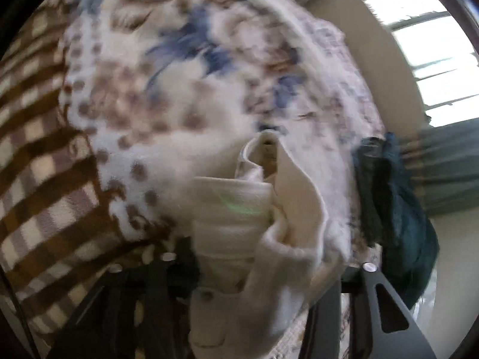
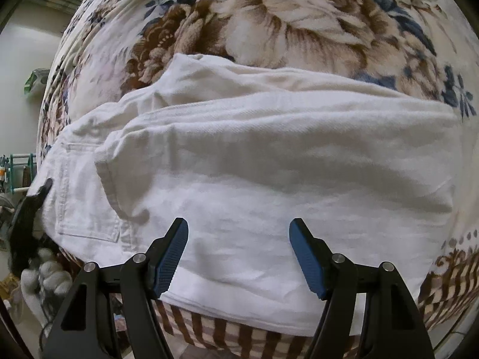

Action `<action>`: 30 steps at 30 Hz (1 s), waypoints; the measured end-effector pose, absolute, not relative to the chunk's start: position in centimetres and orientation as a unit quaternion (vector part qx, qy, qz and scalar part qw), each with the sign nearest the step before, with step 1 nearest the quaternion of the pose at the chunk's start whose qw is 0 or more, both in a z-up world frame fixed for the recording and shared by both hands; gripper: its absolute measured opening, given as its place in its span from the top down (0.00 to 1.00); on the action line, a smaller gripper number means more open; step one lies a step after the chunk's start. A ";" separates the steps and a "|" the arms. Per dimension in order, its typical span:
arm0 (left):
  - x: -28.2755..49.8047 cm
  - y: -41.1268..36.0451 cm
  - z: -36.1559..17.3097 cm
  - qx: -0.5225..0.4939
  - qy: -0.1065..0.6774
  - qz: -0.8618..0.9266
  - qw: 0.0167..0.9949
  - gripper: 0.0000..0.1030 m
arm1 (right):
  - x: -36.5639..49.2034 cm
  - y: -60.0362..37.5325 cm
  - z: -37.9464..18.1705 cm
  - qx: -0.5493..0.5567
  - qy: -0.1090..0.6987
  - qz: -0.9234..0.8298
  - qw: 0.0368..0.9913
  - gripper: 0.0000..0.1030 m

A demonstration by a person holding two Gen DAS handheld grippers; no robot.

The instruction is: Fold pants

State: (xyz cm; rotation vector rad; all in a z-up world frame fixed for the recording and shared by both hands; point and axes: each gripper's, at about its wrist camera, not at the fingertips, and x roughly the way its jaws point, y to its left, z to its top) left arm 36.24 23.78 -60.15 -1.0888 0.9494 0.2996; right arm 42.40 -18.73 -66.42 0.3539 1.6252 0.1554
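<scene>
White pants [image 2: 254, 161]: folded across floral blanket [image 2: 299, 24] | left gripper [image 1: 239, 239]: clamped on bunched pants fabric, view blurred | right gripper [image 2: 238, 257]: jaws spread, empty, above near hem | dark green cloth [image 1: 392, 209]: at blanket edge

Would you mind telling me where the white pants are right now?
In the right wrist view, the white pants lie across the floral blanket, just ahead of the open right tool.

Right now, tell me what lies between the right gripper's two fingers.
In the right wrist view, only the white pants lie between the open right gripper's fingers, spread on the floral blanket; nothing else sits there.
</scene>
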 end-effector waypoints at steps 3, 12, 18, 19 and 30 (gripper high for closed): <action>36.6 24.8 -63.2 -0.522 0.444 0.149 0.712 0.57 | 42.2 -19.0 -66.5 0.162 0.721 0.065 0.671 0.30; 38.4 15.5 -50.3 -0.346 0.435 0.076 0.828 0.78 | 41.9 -22.1 -65.8 0.162 0.723 0.023 0.671 0.30; 39.0 2.2 -45.4 -0.209 0.466 -0.022 0.859 0.78 | 41.3 -25.1 -64.5 0.096 0.725 -0.016 0.681 0.30; 38.8 0.3 -45.8 -0.197 0.476 -0.039 0.856 0.78 | 41.2 -26.0 -64.1 0.092 0.723 -0.021 0.684 0.30; 38.7 -13.5 -57.3 -0.077 0.608 -0.068 0.788 0.76 | 38.5 -36.5 -63.6 0.143 0.715 -0.063 0.681 0.30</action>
